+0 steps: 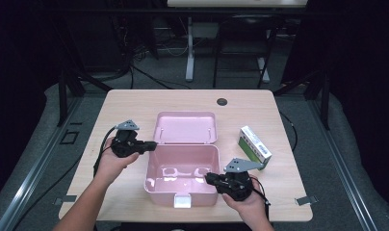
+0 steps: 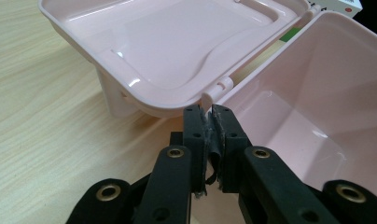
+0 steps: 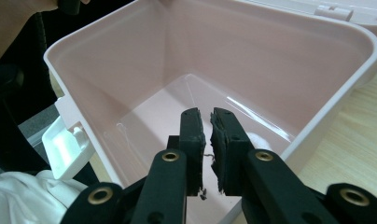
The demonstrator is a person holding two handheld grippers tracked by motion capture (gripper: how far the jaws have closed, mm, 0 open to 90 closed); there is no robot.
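Observation:
An open pink plastic box (image 1: 156,188) stands mid-table, its lid (image 1: 185,127) folded flat behind it. My left gripper (image 1: 153,144) reaches in from the left at the back left corner. In the left gripper view its jaws (image 2: 207,112) are shut on the thin rim of the box (image 2: 317,93), just below the hinge of the lid (image 2: 168,42). My right gripper (image 1: 208,178) sits at the box's front right corner. In the right gripper view its pads (image 3: 207,116) stand a narrow slit apart above the empty inside of the box (image 3: 270,56), pressing on nothing.
A green and white carton (image 1: 255,143) lies on the wooden table (image 1: 135,103) just right of the box. A white latch (image 1: 182,201) hangs at the box's front. A dark round grommet (image 1: 222,101) sits near the far edge. Desk legs and cables stand beyond.

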